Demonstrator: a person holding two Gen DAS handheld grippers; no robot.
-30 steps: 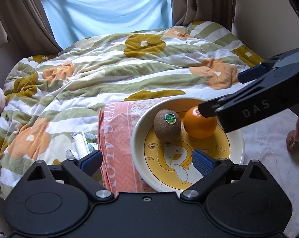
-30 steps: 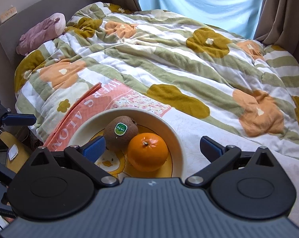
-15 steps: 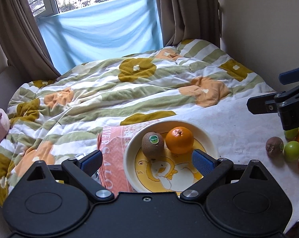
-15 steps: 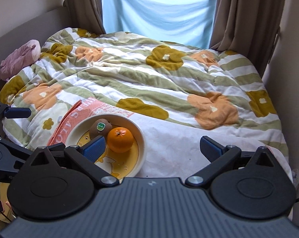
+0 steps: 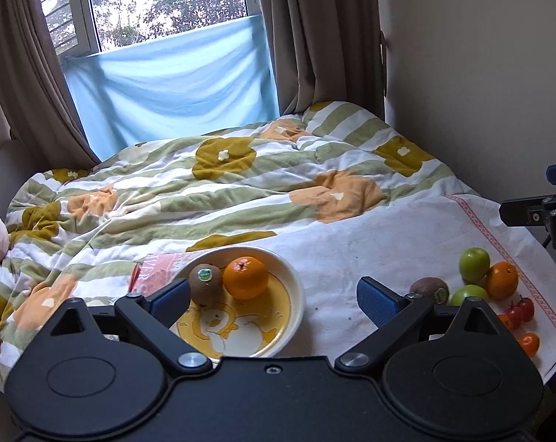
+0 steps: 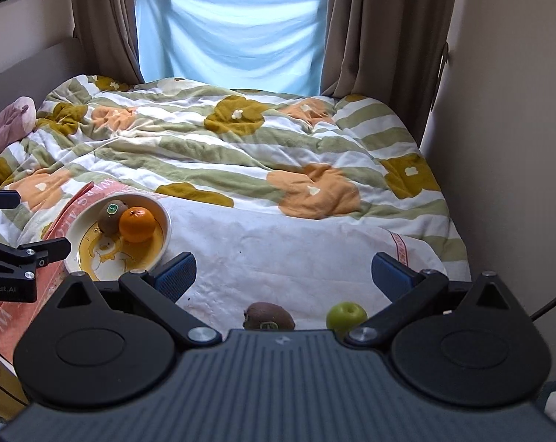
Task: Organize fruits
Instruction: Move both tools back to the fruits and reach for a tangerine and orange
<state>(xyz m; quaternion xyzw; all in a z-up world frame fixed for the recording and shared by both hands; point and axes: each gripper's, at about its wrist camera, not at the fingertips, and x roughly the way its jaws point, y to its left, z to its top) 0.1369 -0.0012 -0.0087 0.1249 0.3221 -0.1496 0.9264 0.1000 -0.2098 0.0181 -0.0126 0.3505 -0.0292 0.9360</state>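
Yellow-centred bowl (image 5: 294, 287), lower centre of left view, already loaded with kiwi (image 5: 205, 281) and orange (image 5: 245, 277). Loose fruit pile (image 5: 476, 280) left at lower right on white cloth (image 5: 370, 243). Left gripper (image 5: 274, 300) and right gripper (image 6: 282, 270) spread wide, nothing held.

Floral quilt (image 5: 211, 191), brown curtains (image 6: 101, 18)

Soft daylight from the window (image 5: 160, 3) (panes blown out), dim corners, fisheye-bent edges, sharp focus throughout
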